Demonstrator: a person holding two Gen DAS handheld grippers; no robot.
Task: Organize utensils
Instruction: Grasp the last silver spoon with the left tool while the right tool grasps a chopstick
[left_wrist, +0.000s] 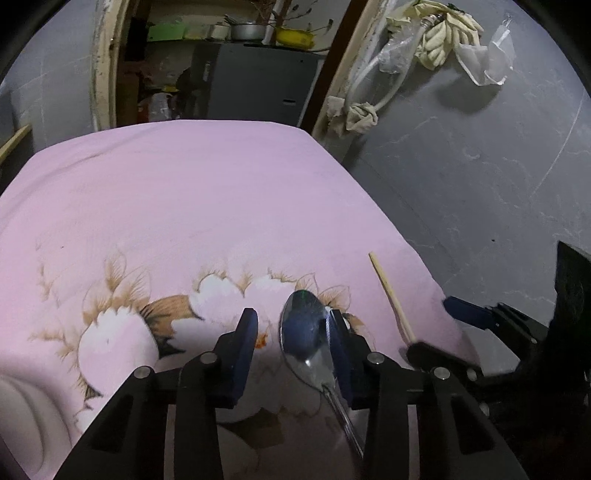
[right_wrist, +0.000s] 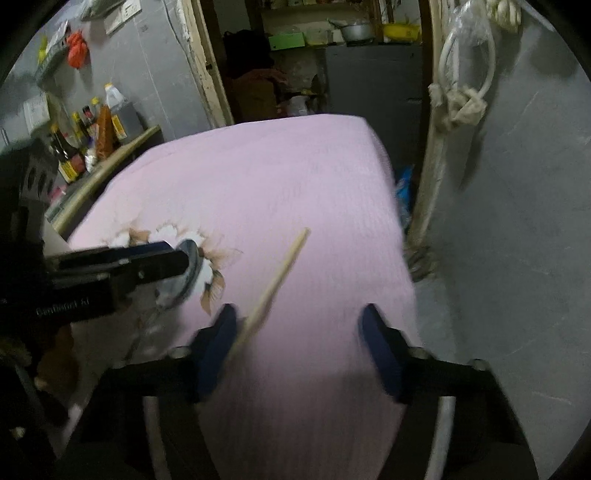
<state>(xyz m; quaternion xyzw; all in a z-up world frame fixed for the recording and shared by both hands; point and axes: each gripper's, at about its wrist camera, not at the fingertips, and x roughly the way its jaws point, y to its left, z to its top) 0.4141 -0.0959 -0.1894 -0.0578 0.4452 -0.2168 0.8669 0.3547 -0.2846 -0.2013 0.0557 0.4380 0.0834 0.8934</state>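
The left gripper (left_wrist: 291, 332) has its jaws wide apart, and a shiny spoon (left_wrist: 303, 332) leans on the inside of one finger, bowl up; a real grip cannot be told. The right gripper (right_wrist: 297, 343) is wide open too, with a chopstick (right_wrist: 275, 284) resting against one finger. Only the right view shows bottles (right_wrist: 79, 140) on a shelf at the side. Only the left view shows the spoon's handle. Both look over a pink cloth (left_wrist: 192, 206) with flowers. Past it stands a doorway (right_wrist: 314, 55) with a pot (left_wrist: 246, 30) high up.
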